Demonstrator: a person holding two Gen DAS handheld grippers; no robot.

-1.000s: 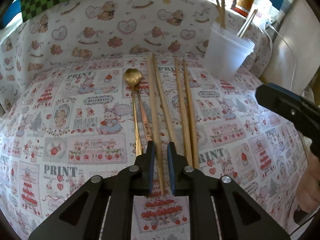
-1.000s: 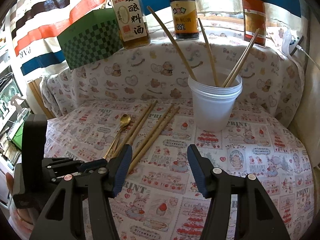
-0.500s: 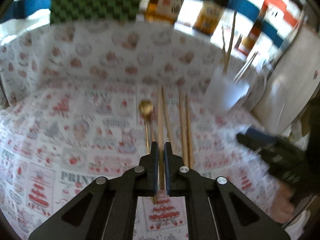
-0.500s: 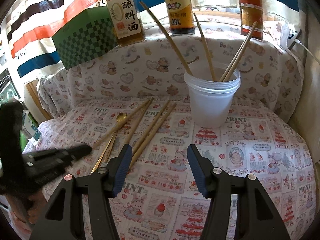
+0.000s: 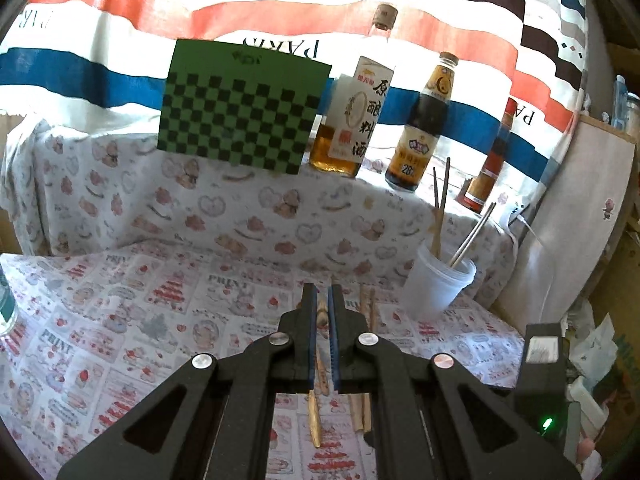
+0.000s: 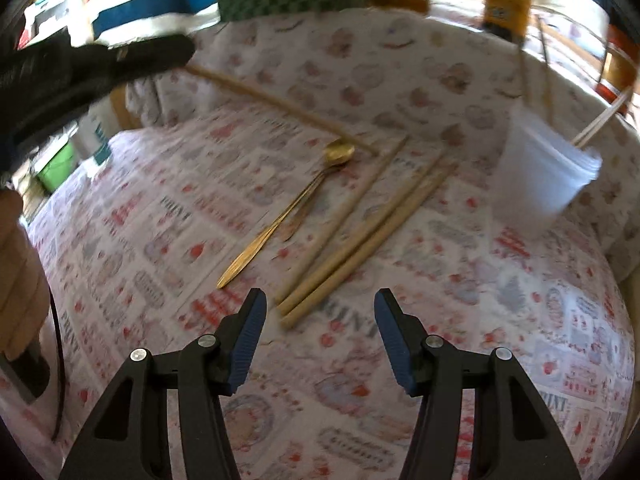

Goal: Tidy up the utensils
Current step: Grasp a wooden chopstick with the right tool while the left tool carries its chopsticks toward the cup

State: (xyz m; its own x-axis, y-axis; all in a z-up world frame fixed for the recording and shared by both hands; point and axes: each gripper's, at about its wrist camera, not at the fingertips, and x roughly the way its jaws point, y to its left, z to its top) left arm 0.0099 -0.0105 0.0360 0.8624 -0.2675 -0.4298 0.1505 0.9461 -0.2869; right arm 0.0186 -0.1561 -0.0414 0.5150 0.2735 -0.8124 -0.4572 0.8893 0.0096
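The left gripper is clamped on one chopstick, lifted off the cloth at the far left. The right gripper hangs with its jaws apart and empty, just near the ends of three chopsticks lying left of the cup. The carrying step is in hand, I think. Next the stick must go right, tip down into the cup, without knocking it.

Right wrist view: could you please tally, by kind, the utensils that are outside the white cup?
Wooden chopsticks: 4 (3 lying on the cloth, 1 lifted chopstick gripped in the left tool)
Gold spoon: 1
Copper-coloured handle beside the spoon, kind unclear: 1
Total: 6
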